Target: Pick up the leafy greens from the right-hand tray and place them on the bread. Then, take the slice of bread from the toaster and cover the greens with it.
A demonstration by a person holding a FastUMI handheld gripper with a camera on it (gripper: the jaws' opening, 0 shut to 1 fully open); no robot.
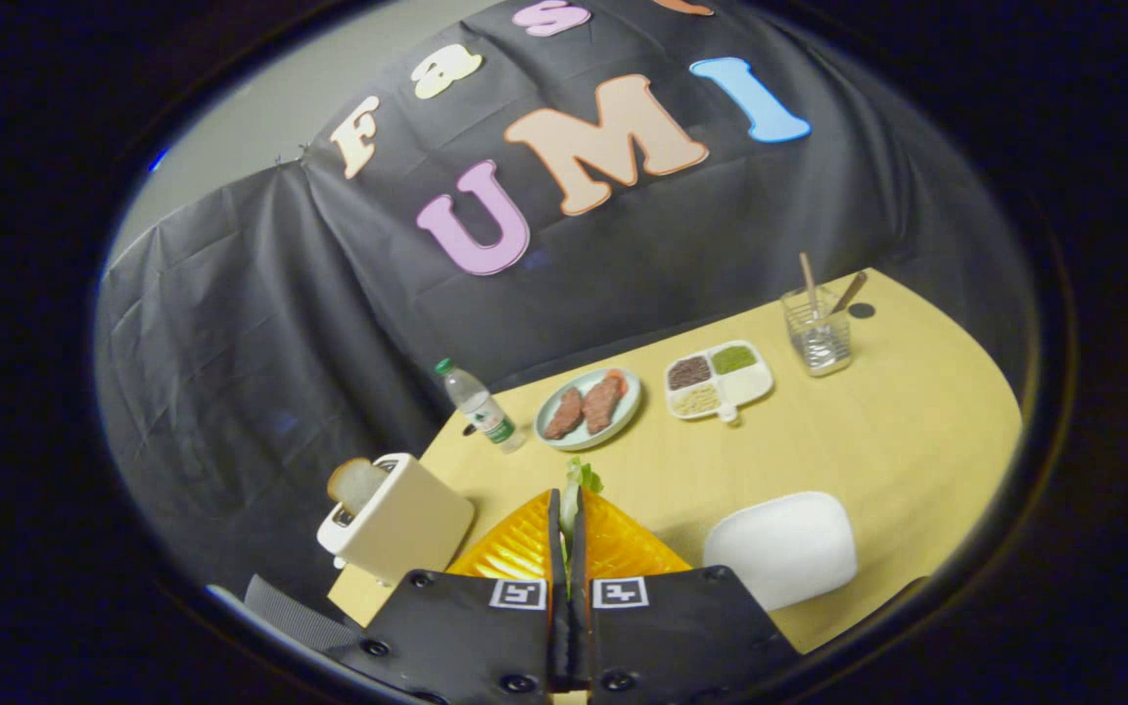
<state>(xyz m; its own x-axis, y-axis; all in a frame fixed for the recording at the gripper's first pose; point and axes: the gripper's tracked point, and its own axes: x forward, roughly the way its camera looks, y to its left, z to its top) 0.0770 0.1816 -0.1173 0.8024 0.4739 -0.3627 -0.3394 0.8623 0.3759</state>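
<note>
My gripper is shut on the leafy greens; a green and pale leaf pokes out past the fingertips and runs down the narrow gap between them. I am held above the yellow table. The cream toaster stands to the left of the fingers at the table's corner, with a slice of bread sticking up out of its slot. To the right of the fingers lies the white tray, its top bare.
Beyond the fingers stand a plastic water bottle, a pale plate with two pieces of meat, a white divided dish of grains, and a glass holding sticks. The table's edge runs close behind the bottle.
</note>
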